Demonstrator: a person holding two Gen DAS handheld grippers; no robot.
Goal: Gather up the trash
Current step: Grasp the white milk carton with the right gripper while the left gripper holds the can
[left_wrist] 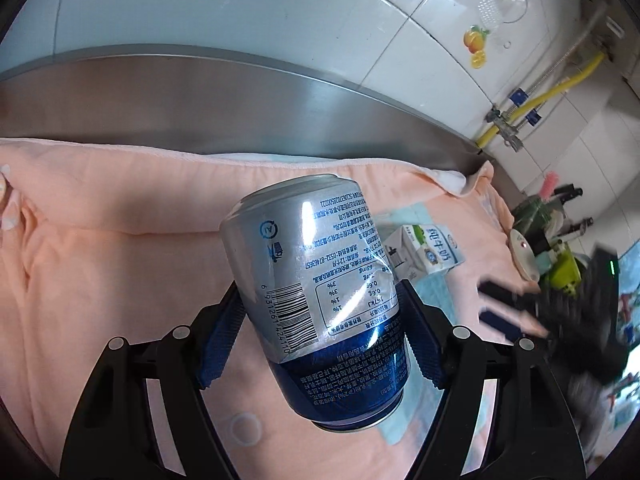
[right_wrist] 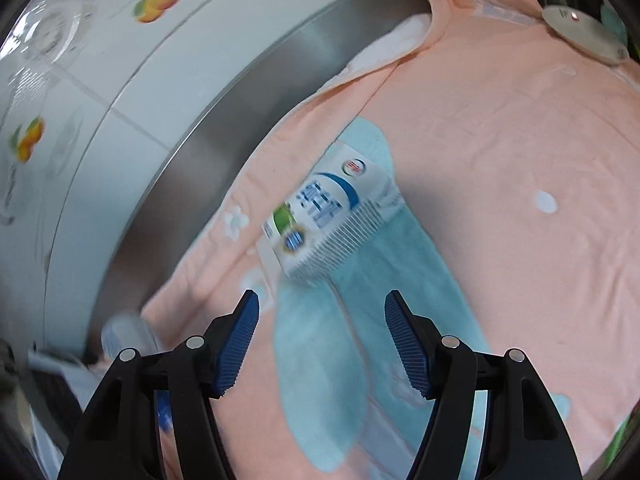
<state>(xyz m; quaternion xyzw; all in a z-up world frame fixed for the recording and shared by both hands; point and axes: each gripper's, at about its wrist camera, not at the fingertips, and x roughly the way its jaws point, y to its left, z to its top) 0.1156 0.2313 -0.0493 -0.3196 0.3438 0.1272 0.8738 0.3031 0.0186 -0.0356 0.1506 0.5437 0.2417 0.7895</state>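
Only the left wrist view showed the drink can [left_wrist: 316, 300], silver above and dark blue below, tilted with its printed label upside down. It also caught the right gripper [left_wrist: 496, 302] as a dark blur at about 3 o'clock. The right wrist view alone showed the milk carton [right_wrist: 324, 216] from above, its white, blue and green face blurred.

The left gripper [left_wrist: 320, 332] was clamped on the drink can, its blue ribbed pads [left_wrist: 220, 348] pressing either side of the can's body, so the jaws stood fairly wide. In its own view the right gripper [right_wrist: 322, 344] stood open with nothing between the jaws; the milk carton lay beyond the fingertips at 12 o'clock, apart from them.

In the left wrist view the milk carton [left_wrist: 424, 252] lay on its side at 2 o'clock from the can. A peach cloth [left_wrist: 100, 280] with pale blue patches covered the surface, backed by a stainless steel strip [left_wrist: 240, 104]. Above that rose a white tiled wall [left_wrist: 280, 8] bearing fruit stickers [left_wrist: 476, 46], with a yellow pipe [left_wrist: 552, 92] at 2 o'clock.
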